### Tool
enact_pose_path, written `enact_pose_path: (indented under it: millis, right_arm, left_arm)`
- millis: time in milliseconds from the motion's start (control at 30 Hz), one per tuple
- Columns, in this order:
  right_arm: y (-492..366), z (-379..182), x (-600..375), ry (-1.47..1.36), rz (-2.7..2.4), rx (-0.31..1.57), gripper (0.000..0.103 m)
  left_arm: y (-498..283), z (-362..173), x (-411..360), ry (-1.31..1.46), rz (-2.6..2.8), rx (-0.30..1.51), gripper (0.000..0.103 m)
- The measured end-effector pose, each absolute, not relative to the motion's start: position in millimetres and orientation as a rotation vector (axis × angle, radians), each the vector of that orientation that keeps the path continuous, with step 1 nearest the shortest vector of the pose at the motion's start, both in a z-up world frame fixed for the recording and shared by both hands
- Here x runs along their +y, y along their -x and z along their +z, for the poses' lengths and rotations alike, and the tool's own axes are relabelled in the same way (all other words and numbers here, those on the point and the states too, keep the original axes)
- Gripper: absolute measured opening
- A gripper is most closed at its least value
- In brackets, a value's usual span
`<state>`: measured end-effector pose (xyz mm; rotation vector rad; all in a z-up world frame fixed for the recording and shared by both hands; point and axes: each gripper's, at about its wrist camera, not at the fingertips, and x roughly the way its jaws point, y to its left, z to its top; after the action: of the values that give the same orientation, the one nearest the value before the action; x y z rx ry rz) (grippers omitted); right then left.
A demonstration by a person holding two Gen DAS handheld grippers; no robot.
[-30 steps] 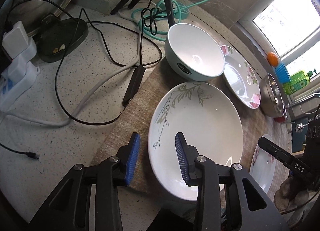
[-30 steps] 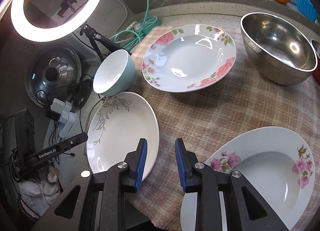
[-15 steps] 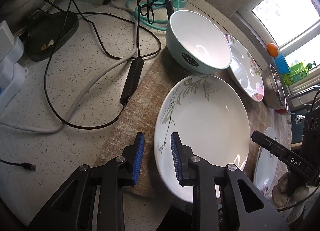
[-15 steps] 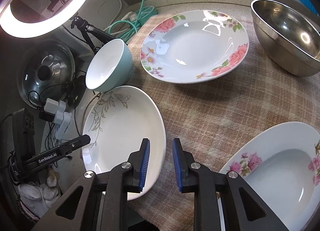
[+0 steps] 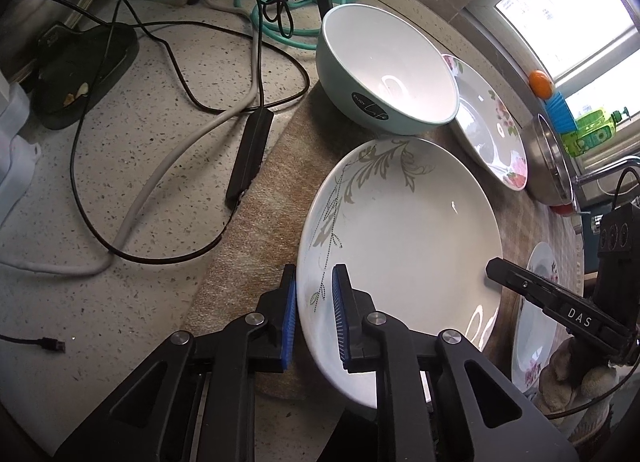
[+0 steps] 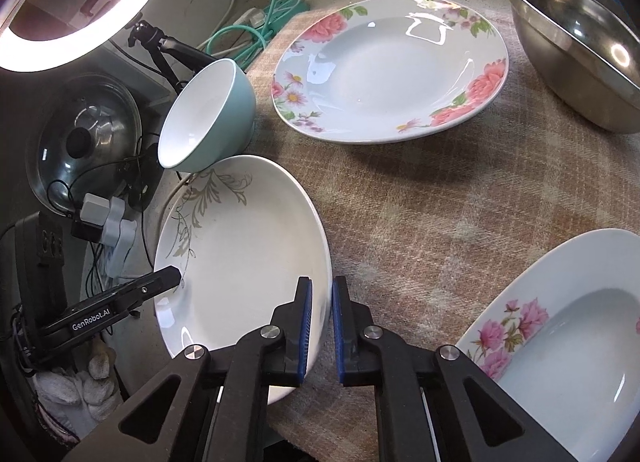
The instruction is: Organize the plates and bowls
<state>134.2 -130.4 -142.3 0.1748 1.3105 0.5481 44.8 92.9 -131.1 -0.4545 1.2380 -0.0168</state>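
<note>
A: Two grippers, both at the same plate. Left gripper [image 5: 314, 316] w/ blue-padded jaws straddling the near-left rim of the white round plate with the grey-green leaf sprig [image 5: 404, 246]; jaws have just been closing, rim between them, one pad outside and one over the inside. Gap is narrow, pads look right at the rim.

B: Right gripper [image 6: 320, 332]?

A: Same plate, opposite edge. Its jaws have just been closing too, now down to a slim gap w/ the rim in it; pads appear to pinch it.

B: Where's the plate sitting?

A: On the beige plaid cloth [image 6: 420, 221] at the tabletop's left edge, partly overhanging the cloth's border. Just beside the right gripper, near side: a white deep plate with pink flowers [image 6: 560, 326].

B: Further back?

A: Mint-green bowl with white inside [image 5: 386, 69], just behind the leaf plate. Beyond it another pink-flowered deep plate [image 6: 390, 69], then a stainless steel bowl [image 6: 576, 57] at the far right. Black cables [image 5: 168, 101] sprawl over the speckled tabletop [image 5: 100, 282] off the cloth.
</note>
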Motion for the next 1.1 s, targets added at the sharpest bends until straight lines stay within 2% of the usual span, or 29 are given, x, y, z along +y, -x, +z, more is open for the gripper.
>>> enact_pose_path:
  millis: [533, 1100]
  right_arm:
    - [-129, -141, -137, -0.182, 0.521, 1.31, 0.007]
    - [-121, -117, -181, -0.243, 0.493, 1.257, 0.007]
  left_arm:
    - [-42, -129, 86, 0.447, -0.025, 1.239, 0.014]
    - [-51, -100, 49, 0.398, -0.082, 1.198, 0.014]
